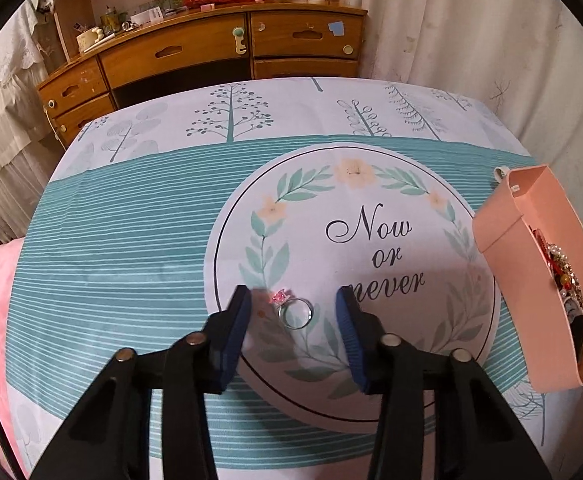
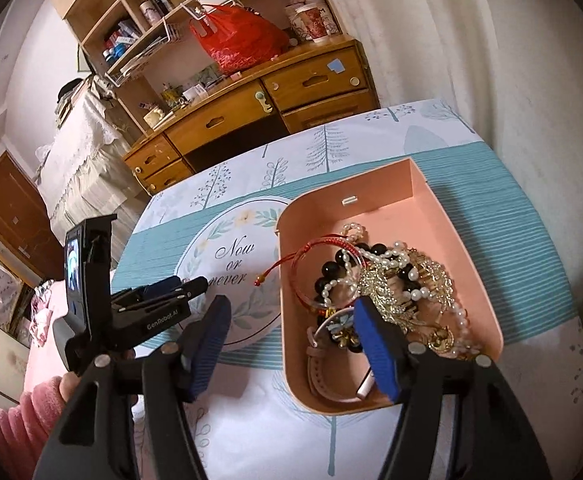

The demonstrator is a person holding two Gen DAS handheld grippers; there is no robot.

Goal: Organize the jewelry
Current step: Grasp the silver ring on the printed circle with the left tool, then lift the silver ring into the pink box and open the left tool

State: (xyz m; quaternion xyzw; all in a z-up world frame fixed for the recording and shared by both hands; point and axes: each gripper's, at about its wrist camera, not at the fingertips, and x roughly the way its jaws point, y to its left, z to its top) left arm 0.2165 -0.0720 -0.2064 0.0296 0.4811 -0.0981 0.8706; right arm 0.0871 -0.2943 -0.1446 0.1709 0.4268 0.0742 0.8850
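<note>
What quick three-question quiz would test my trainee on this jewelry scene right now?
1. True or false: the ring lies between the left gripper fingers, not yet pinched.
2. Which holds the bracelets: A) pink tray B) a drawer?
3. Fill in: the right gripper straddles the tray's near ___.

Key: 1 true; 2 A; 3 wall.
</note>
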